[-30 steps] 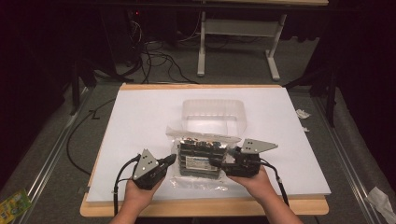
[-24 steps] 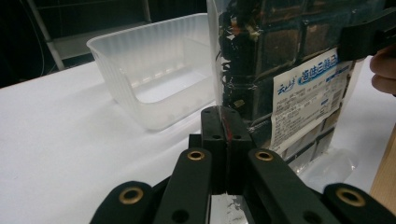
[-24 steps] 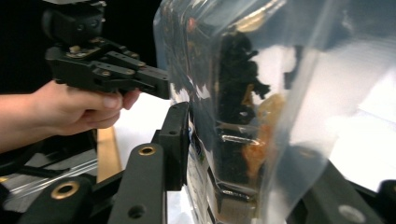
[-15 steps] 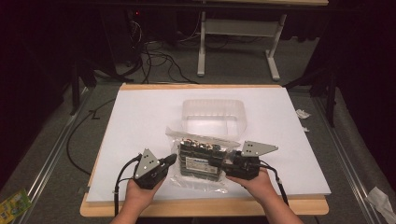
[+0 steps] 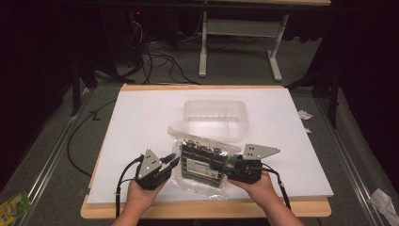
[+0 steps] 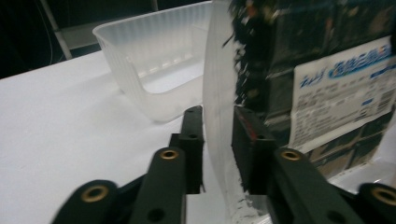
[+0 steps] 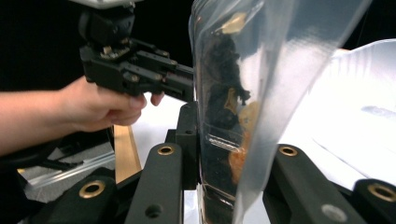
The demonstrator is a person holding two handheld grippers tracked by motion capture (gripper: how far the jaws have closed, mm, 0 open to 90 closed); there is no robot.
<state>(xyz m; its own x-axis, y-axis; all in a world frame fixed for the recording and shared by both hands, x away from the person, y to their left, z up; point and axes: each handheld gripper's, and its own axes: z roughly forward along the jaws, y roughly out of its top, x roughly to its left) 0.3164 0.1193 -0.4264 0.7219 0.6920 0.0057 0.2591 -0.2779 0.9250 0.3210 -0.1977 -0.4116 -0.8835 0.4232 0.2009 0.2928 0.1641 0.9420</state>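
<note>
Clear plastic bag (image 5: 202, 162) of dark contents lies just before the translucent tub (image 5: 215, 117), long axis toward it. Left gripper (image 5: 171, 162), jaws just opening, straddles its edge loosely; right gripper (image 5: 229, 164) pinches its opposite side. White tabletop (image 5: 141, 122), dark room.

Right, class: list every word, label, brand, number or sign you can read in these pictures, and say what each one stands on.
White label on the clear bag of dark contents: blue characters along its top and rows of small print, all too blurred to read.
The same label from above: too small to read.
Green packet on the floor: print too small to read.
Clear plastic tub: no text.
</note>
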